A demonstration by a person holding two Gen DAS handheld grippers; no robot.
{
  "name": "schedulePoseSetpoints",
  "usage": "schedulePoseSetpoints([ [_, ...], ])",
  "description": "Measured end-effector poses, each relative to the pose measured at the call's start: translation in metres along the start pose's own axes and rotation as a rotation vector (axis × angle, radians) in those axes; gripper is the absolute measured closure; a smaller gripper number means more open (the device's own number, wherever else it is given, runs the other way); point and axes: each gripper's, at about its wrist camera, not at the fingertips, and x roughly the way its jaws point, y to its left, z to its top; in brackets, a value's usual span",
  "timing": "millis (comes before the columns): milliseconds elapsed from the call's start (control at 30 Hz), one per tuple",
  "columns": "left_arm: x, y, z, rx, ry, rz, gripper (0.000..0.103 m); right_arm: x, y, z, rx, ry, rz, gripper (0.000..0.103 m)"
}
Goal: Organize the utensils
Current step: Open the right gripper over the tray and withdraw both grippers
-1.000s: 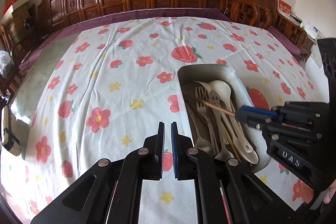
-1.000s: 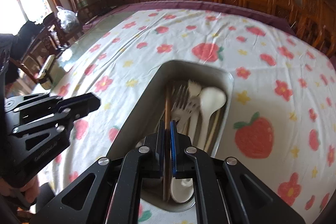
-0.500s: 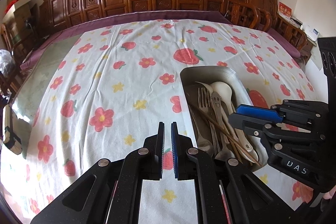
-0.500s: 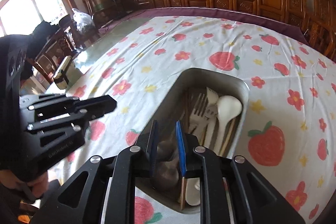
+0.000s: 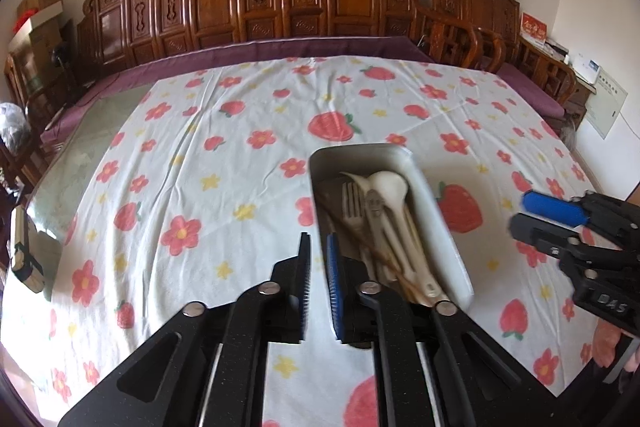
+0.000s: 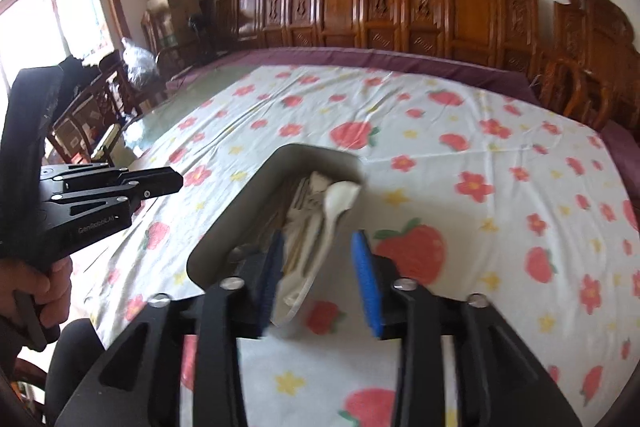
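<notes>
A white cloth (image 5: 240,131) printed with red flowers, strawberries and yellow stars covers the counter; the grey metal tray (image 5: 436,215) holds cream utensils (image 5: 390,203); black tongs (image 6: 320,267) carry blue pads (image 6: 366,279).

White spoons (image 5: 390,187), forks (image 5: 352,205) and chopsticks (image 5: 360,239) lie lengthwise in a metal tray (image 5: 440,219).

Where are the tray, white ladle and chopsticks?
tray (image 5: 434,195), left wrist view, bare right rim.
white ladle (image 5: 390,183), left wrist view, middle of its bowl.
chopsticks (image 5: 352,233), left wrist view, mid-shaft, lying slantwise over the forks.
</notes>
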Motion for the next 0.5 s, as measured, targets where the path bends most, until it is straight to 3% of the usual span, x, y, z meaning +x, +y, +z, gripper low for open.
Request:
schedulePoseSetpoints([
  [133, -0.011, -0.016, 0.0, 0.001, -0.031, -0.005, 0.063, -0.034, -0.017, -0.008, 0.012, -0.046, -0.037, 0.037],
  [200, -0.018, -0.025, -0.001, 0.0, -0.049, 0.001, 0.041, -0.05, -0.023, -0.013, 0.014, -0.071, -0.074, 0.019],
  [300, -0.027, -0.035, -0.006, -0.013, -0.076, 0.005, 0.028, -0.068, -0.028, -0.022, 0.017, -0.1, -0.117, 0.005],
  [400, -0.034, -0.043, -0.015, -0.047, -0.084, -0.002, 0.015, -0.08, -0.031, -0.032, 0.021, -0.104, -0.137, 0.003],
  [500, -0.041, -0.053, -0.023, -0.064, -0.091, -0.02, 0.011, -0.089, -0.032, -0.04, 0.026, -0.099, -0.153, 0.003],
])
